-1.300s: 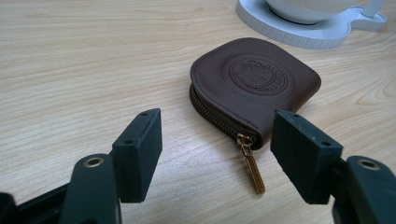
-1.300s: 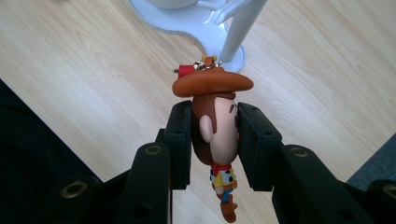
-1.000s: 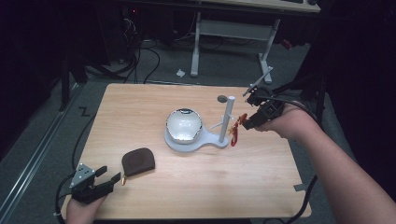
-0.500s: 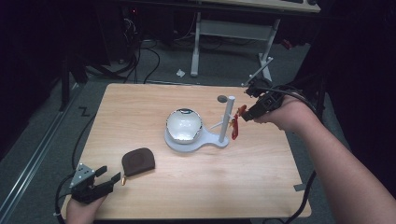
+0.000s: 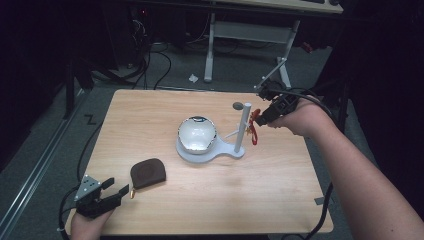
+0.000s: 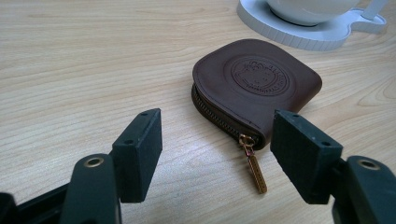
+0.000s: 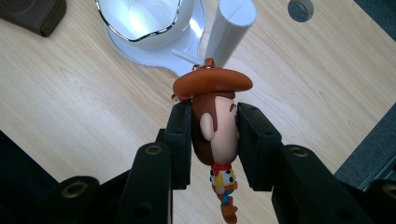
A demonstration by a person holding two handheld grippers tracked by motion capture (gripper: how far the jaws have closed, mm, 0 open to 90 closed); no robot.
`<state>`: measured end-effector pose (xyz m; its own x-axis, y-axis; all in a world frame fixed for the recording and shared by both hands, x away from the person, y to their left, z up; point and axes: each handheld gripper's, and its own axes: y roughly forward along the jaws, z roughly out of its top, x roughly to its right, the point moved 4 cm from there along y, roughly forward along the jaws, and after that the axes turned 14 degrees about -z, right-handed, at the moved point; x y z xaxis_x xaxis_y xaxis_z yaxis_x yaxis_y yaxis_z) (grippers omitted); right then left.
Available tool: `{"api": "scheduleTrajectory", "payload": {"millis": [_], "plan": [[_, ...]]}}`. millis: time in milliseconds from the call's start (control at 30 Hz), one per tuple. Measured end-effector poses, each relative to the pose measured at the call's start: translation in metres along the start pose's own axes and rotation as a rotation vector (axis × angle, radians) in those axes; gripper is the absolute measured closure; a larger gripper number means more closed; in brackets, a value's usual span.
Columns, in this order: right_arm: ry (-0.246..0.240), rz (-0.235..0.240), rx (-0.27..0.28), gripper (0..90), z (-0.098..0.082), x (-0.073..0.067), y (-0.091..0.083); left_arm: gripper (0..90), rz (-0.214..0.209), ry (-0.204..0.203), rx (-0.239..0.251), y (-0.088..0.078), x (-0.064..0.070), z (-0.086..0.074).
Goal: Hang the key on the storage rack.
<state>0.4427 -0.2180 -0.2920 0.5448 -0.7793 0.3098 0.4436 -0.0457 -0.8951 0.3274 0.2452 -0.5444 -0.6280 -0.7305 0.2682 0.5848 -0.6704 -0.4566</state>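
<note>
From the high view, the right gripper (image 5: pixel 264 116) sits at the far right of the wooden table (image 5: pixel 280 200), holding a small cowboy figure (image 5: pixel 254 127) just to the right of a white post (image 5: pixel 242 127). The post rises from a white stand (image 5: pixel 212 150) that also carries a shiny bowl (image 5: pixel 197 134). The figure hangs with its long axis roughly upright, close beside the post; whether they touch I cannot tell. The right hand is plainly the nearer one to the post. The left gripper (image 5: pixel 107 192) rests at the near left corner, just beside a brown pouch (image 5: pixel 148 172). Bare tabletop lies near and right of the stand, so there is room to move.

In the left gripper view, the jaws stand wide apart and empty. The pouch (image 6: pixel 257 86) lies just beyond them, its zip pull (image 6: pixel 254 168) pointing back between them.

In the right gripper view, the jaws are clamped on the figure's head (image 7: pixel 217 126), hat towards the post (image 7: pixel 229 30). A thin peg (image 7: pixel 187 57) sticks out from the post just beyond the hat's ring, probably the place to hang it.
</note>
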Motion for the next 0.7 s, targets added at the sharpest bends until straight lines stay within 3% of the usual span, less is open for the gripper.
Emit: {"api": "scheduleTrajectory", "payload": {"millis": [133, 233, 367, 400, 433, 567, 700], "plan": [[-0.016, -0.002, 0.004, 67.7, 0.002, -0.003, -0.001, 34.6, -0.001, 0.002, -0.002, 0.000, 0.000, 0.000], [0.005, -0.005, -0.009, 67.8, 0.005, -0.006, -0.003, 34.6, -0.002, 0.003, -0.001, 0.000, 0.001, 0.000], [-0.017, -0.012, 0.005, 67.8, 0.009, -0.007, 0.000, 34.6, -0.003, 0.002, 0.002, 0.000, 0.001, 0.000], [0.002, -0.013, -0.009, 67.8, 0.009, -0.009, -0.001, 34.6, -0.003, 0.002, 0.002, 0.000, 0.001, 0.000], [-0.021, -0.017, 0.004, 67.8, 0.010, -0.008, 0.001, 34.6, -0.003, 0.002, 0.001, 0.000, 0.001, 0.000], [0.001, -0.020, -0.004, 67.8, 0.012, -0.010, 0.004, 34.7, -0.004, 0.002, 0.001, 0.000, 0.001, 0.000], [-0.018, -0.015, 0.005, 67.8, 0.013, -0.012, 0.009, 34.7, -0.005, 0.003, -0.001, 0.000, 0.001, 0.000]]}}
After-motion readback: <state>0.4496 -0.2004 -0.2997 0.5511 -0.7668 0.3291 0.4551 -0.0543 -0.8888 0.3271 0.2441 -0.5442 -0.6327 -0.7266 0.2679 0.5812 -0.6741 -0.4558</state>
